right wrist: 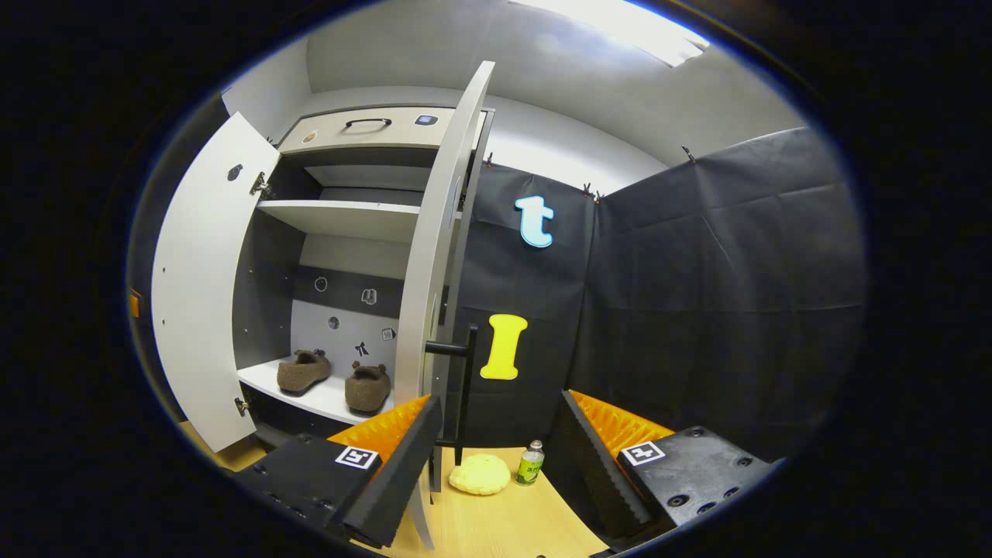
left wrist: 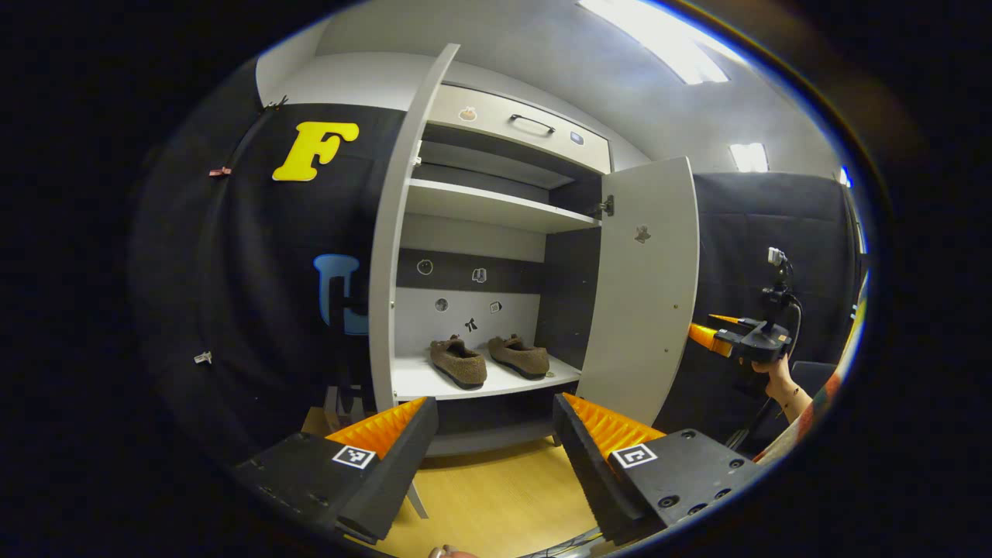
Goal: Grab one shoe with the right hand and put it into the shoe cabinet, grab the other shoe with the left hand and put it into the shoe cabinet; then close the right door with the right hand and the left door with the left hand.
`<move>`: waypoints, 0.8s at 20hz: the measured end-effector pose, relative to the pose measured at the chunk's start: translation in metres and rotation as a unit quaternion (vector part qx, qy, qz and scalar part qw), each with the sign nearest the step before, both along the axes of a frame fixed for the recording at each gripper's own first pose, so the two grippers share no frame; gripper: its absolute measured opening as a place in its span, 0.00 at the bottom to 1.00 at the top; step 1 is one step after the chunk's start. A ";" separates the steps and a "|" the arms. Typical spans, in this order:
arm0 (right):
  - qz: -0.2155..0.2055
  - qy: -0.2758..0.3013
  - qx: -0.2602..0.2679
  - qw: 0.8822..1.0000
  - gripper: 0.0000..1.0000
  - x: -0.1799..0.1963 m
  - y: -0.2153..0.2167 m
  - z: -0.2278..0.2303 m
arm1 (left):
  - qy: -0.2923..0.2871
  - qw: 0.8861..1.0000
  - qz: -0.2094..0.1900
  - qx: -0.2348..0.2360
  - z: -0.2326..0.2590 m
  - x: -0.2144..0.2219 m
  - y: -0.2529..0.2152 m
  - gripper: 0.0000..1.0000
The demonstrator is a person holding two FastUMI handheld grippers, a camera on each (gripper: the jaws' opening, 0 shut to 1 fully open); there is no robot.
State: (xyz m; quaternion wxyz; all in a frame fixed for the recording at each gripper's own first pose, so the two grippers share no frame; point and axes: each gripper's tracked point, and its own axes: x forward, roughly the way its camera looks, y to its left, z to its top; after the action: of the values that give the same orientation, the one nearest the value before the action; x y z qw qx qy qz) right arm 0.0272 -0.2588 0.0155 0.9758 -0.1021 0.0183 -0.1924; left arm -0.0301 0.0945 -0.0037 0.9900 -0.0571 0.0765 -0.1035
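On the light wooden floor (right wrist: pixel 496 519), we held the left gripper (left wrist: pixel 496 434) and right gripper (right wrist: pixel 500 434) with fingers apart, empty. Beyond the right gripper lay a yellow bun (right wrist: pixel 480 473) beside a small bottle (right wrist: pixel 531 463). Farther off, the shoe cabinet (left wrist: pixel 496 209) stood with both doors open, two brown shoes (left wrist: pixel 490 359) side by side on its lower shelf (left wrist: pixel 415 381).

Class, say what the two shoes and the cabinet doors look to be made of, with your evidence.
Shoes: probably brown fleece or felt, as the surface is fuzzy and matte. Doors: likely laminated board, being flat, smooth, pale grey panels with thin edges.
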 end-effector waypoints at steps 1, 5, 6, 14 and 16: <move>0.005 0.001 0.000 1.000 0.96 0.002 -0.001 -0.001 | -0.001 1.000 0.011 -0.001 -0.001 -0.007 0.009 0.95; 0.045 0.003 0.024 0.999 0.96 0.009 0.018 -0.006 | 0.008 0.997 0.078 0.014 -0.004 -0.023 0.052 0.95; 0.056 0.003 0.031 0.998 0.96 0.012 0.025 -0.007 | 0.012 0.995 0.094 0.016 -0.005 -0.024 0.059 0.95; 0.158 0.014 0.056 0.986 0.96 0.059 0.113 -0.024 | 0.011 0.989 0.144 0.020 -0.008 -0.026 0.087 0.95; 0.187 0.018 0.050 0.981 0.96 0.073 0.135 -0.029 | 0.018 0.988 0.152 0.027 -0.013 -0.029 0.091 0.95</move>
State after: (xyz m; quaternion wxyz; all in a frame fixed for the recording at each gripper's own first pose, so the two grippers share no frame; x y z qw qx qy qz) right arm 0.1002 -0.1242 -0.0132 0.9979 -0.0584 0.0260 -0.0037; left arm -0.0587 0.1854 -0.0168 0.9939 -0.0432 0.0875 0.0515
